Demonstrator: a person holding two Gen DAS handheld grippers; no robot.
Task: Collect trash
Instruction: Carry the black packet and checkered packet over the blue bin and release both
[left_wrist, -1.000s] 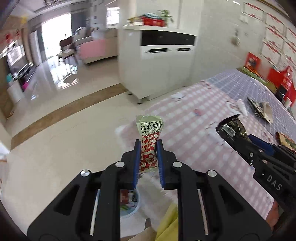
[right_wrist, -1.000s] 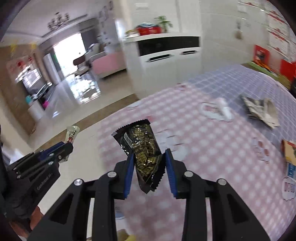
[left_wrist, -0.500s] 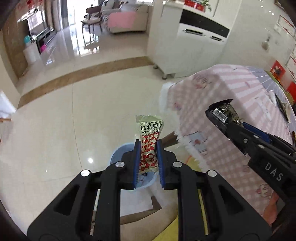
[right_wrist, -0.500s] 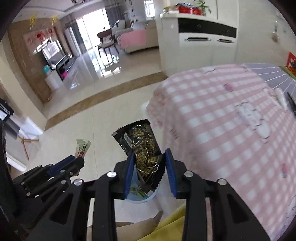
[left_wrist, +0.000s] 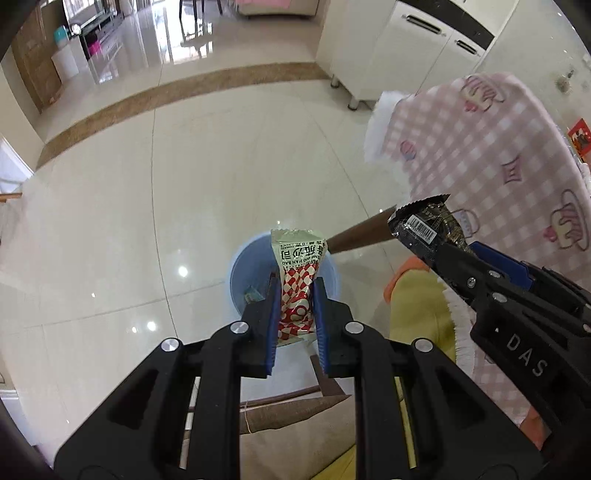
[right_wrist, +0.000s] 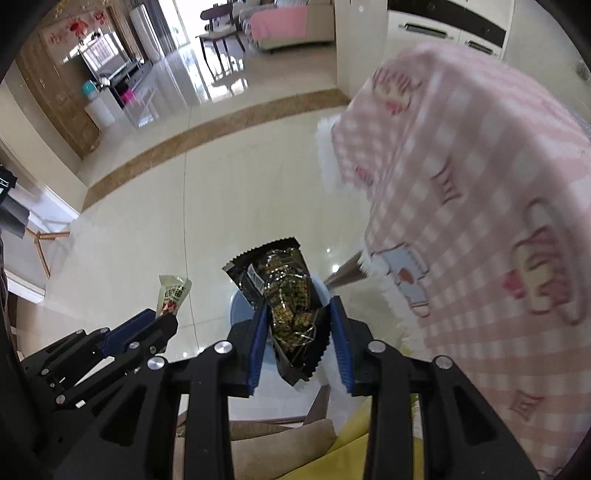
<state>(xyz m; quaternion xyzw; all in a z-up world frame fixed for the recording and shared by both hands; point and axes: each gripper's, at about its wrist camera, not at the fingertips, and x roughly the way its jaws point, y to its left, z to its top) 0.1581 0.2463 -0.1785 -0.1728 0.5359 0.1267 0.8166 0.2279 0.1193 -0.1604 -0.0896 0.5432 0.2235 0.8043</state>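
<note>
My left gripper (left_wrist: 295, 295) is shut on a red-and-white checked snack wrapper (left_wrist: 299, 280) with a pale green top. It hangs right above a light blue trash bin (left_wrist: 240, 273) on the floor. My right gripper (right_wrist: 299, 314) is shut on a black snack packet (right_wrist: 284, 291) with gold print, also over the blue bin (right_wrist: 240, 306). In the left wrist view the black packet (left_wrist: 428, 229) and the right gripper (left_wrist: 436, 247) come in from the right. The right wrist view shows the left gripper (right_wrist: 166, 317) with its wrapper (right_wrist: 171, 295) at lower left.
A table under a pink checked cloth (left_wrist: 480, 147) stands to the right, with its brown leg (left_wrist: 358, 236) close to the bin. A yellow cushion (left_wrist: 417, 314) lies below. Glossy tiled floor (left_wrist: 184, 184) spreads to the left. White cabinets (left_wrist: 406, 44) stand at the back.
Both grippers have swung off the tabletop, tilted downward and sunk toward the floor. The blue bin has come into full view below the wrappers. Both grips have stayed the same.
</note>
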